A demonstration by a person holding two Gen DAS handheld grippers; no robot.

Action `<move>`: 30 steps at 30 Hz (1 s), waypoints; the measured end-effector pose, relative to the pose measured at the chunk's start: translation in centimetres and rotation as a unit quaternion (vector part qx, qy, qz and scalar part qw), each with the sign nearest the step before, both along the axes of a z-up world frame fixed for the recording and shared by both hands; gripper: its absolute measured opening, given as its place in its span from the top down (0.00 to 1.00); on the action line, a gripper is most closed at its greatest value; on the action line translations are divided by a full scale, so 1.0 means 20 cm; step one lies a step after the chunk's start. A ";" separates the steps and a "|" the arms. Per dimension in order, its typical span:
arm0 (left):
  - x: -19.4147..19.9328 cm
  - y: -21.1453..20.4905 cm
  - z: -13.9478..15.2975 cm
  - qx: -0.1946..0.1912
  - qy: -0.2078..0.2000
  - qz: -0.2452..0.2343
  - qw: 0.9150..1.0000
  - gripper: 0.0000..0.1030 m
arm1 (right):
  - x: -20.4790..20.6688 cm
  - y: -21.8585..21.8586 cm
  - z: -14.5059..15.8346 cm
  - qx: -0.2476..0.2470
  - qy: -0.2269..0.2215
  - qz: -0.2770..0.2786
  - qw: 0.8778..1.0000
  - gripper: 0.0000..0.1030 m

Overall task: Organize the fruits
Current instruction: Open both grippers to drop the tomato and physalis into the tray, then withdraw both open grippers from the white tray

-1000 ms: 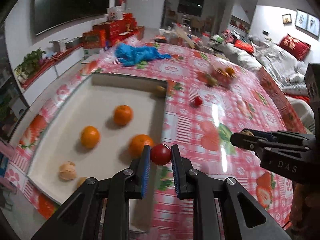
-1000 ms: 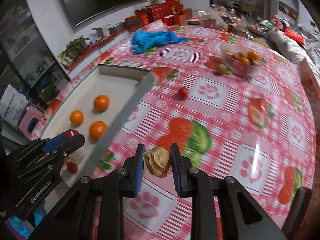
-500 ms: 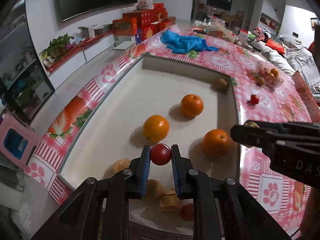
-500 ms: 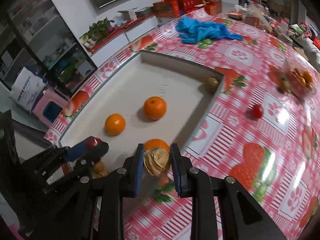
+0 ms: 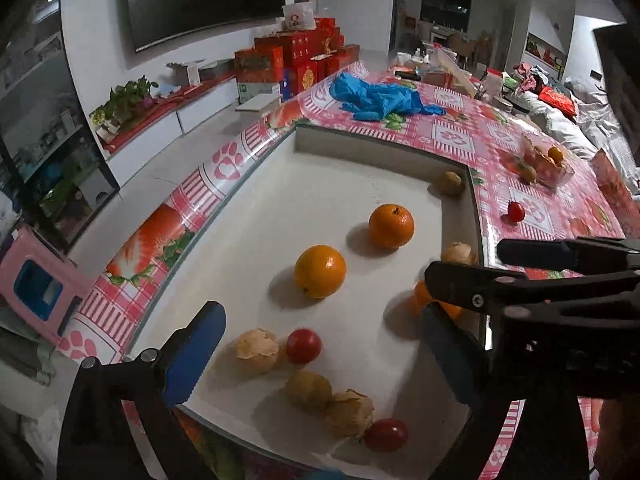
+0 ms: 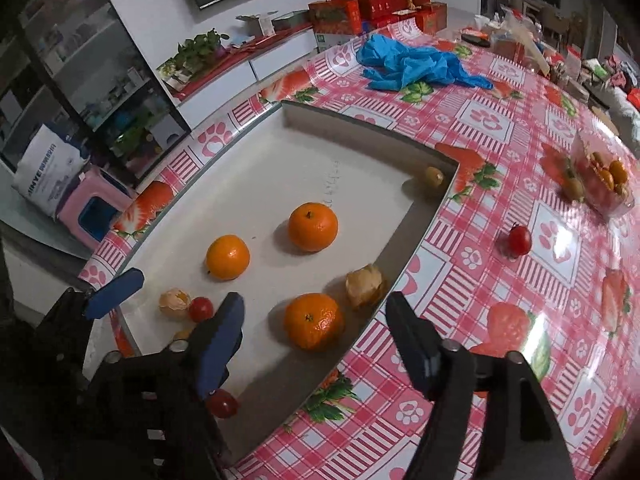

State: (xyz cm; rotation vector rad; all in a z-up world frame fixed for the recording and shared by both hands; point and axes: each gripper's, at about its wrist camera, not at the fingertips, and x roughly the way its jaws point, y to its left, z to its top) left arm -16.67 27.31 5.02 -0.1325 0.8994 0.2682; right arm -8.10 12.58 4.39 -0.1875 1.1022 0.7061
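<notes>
A white tray [image 5: 280, 216] on the table holds three oranges, husked physalis and cherry tomatoes. My left gripper [image 5: 324, 344] is open above the tray's near end, over a cherry tomato [image 5: 303, 345] lying beside a physalis [image 5: 256, 350]. My right gripper [image 6: 316, 328] is open above the tray's right wall; a husked physalis [image 6: 365, 285] lies in the tray beside an orange [image 6: 313, 321]. A loose cherry tomato [image 6: 519, 241] lies on the tablecloth to the right of the tray.
A clear fruit box [image 6: 602, 184] stands far right on the red patterned tablecloth [image 6: 500, 128]. Blue gloves [image 6: 412, 64] lie beyond the tray. The table's left edge drops to the floor, with a pink stool [image 6: 94, 212] there.
Both grippers have opened. The left one let its cherry tomato go into the tray's near end; the right one let its physalis go inside the tray by the right wall.
</notes>
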 end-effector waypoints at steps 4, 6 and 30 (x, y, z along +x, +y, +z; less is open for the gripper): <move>-0.01 0.01 -0.01 -0.017 0.001 0.005 1.000 0.03 | 0.00 0.00 0.01 -0.009 -0.003 0.002 1.000 0.19; -0.01 0.01 -0.02 -0.018 0.001 0.009 1.000 0.01 | 0.00 0.00 0.02 -0.015 -0.006 0.003 1.000 0.17; -0.02 -0.02 -0.04 0.006 0.029 0.008 1.000 0.01 | -0.07 0.04 0.04 -0.082 -0.063 0.033 0.994 0.00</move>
